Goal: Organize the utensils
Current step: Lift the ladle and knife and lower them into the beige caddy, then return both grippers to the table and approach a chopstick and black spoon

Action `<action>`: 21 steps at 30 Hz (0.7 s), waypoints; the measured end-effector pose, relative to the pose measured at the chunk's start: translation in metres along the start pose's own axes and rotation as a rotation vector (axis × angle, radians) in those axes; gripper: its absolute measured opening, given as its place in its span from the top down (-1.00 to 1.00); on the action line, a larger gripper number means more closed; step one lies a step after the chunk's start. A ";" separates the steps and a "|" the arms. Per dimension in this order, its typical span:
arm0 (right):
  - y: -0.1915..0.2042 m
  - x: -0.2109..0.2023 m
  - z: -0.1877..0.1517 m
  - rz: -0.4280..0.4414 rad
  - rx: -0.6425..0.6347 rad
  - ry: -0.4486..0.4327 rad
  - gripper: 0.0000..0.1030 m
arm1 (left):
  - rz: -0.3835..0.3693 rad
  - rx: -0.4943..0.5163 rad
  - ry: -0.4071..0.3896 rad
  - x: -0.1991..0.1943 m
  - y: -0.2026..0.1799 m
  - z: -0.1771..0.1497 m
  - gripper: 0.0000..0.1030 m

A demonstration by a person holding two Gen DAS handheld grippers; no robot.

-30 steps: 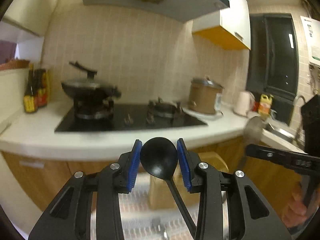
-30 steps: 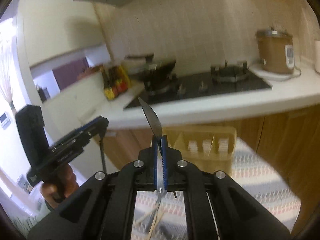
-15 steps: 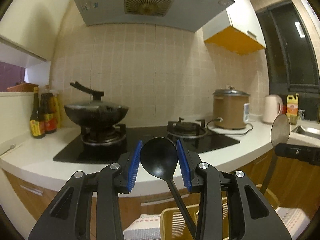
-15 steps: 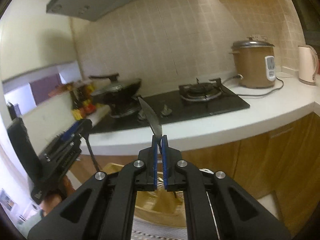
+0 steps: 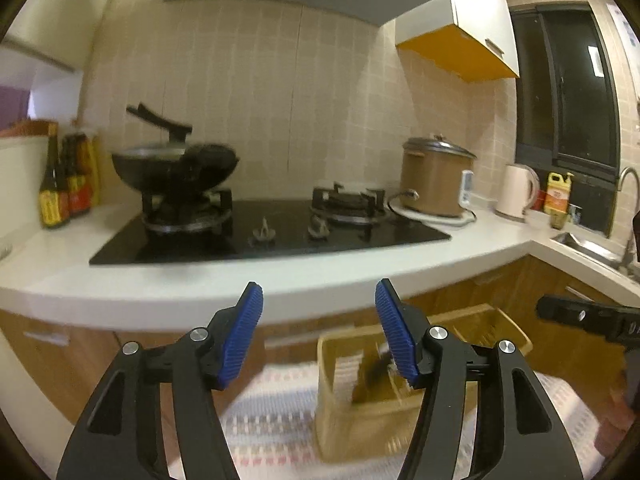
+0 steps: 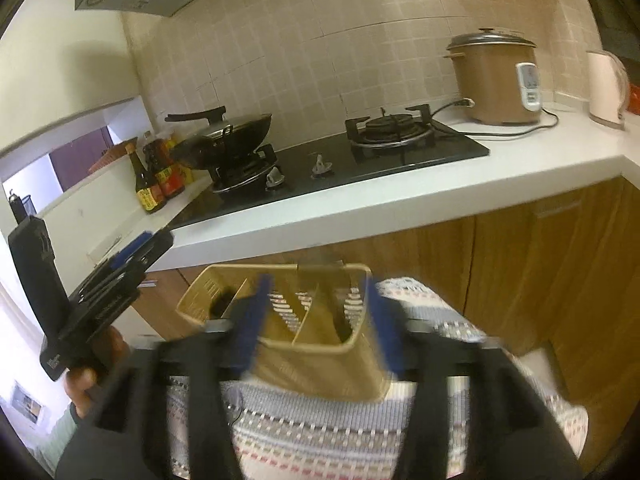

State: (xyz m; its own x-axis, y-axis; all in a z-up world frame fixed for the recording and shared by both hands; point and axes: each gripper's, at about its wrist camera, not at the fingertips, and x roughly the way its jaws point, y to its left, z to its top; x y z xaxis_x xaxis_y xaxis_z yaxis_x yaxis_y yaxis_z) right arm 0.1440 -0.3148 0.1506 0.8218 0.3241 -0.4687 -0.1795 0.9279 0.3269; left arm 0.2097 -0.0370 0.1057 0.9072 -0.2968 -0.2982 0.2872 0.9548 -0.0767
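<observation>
Yellow plastic caddy (image 6: 320, 344), one, with slatted walls and inner dividers forming several compartments; stands on a striped cloth (image 6: 320, 432) below the counter (image 6: 400, 204).

Grippers, two. Left gripper (image 5: 319, 328): blue pads wide apart, nothing between them. Right gripper (image 6: 316, 320): blurred, pads likewise spread wide and empty, straddling the caddy in the right wrist view.

Utensils: one dark shape, the black ladle (image 5: 376, 372), sits blurred inside the caddy; in the right wrist view it shows in the leftmost compartment. The metal spoon cannot be made out.

Changes: half a second ago the left gripper clamped the ladle's bowl and the right gripper pinched the metal spoon edge-on; both tools have since left the pads, and both cameras now tilt down toward the caddy.

Fixtures: one black hob (image 5: 272, 236) with two burners; one lidded wok (image 5: 176, 164) on the left burner; one brown rice cooker (image 5: 436, 180); one white kettle (image 5: 518, 192); a few sauce bottles (image 5: 66, 184).
</observation>
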 end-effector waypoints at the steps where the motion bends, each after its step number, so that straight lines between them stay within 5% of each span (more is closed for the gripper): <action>1: 0.001 -0.005 -0.002 -0.004 0.008 0.008 -0.14 | -0.015 -0.009 0.025 -0.005 0.004 -0.002 -0.12; 8: -0.001 -0.031 -0.016 -0.002 0.129 0.133 -0.14 | -0.122 -0.052 0.284 -0.034 0.027 -0.028 -0.12; 14: -0.024 -0.019 -0.046 -0.054 0.308 0.376 -0.14 | -0.195 -0.048 0.547 -0.033 0.032 -0.072 -0.11; 17: -0.040 -0.011 -0.070 -0.013 0.410 0.469 -0.14 | -0.217 0.012 0.634 -0.032 0.027 -0.098 -0.11; 21: -0.049 -0.009 -0.092 -0.059 0.437 0.522 -0.14 | -0.252 0.039 0.732 -0.028 0.021 -0.127 -0.09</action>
State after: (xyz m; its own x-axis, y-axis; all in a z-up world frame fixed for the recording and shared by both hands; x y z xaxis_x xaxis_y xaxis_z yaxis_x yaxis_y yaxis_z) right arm 0.0959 -0.3465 0.0629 0.4355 0.4234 -0.7944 0.1831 0.8224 0.5387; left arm 0.1517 -0.0064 -0.0088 0.3828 -0.4058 -0.8299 0.4810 0.8546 -0.1960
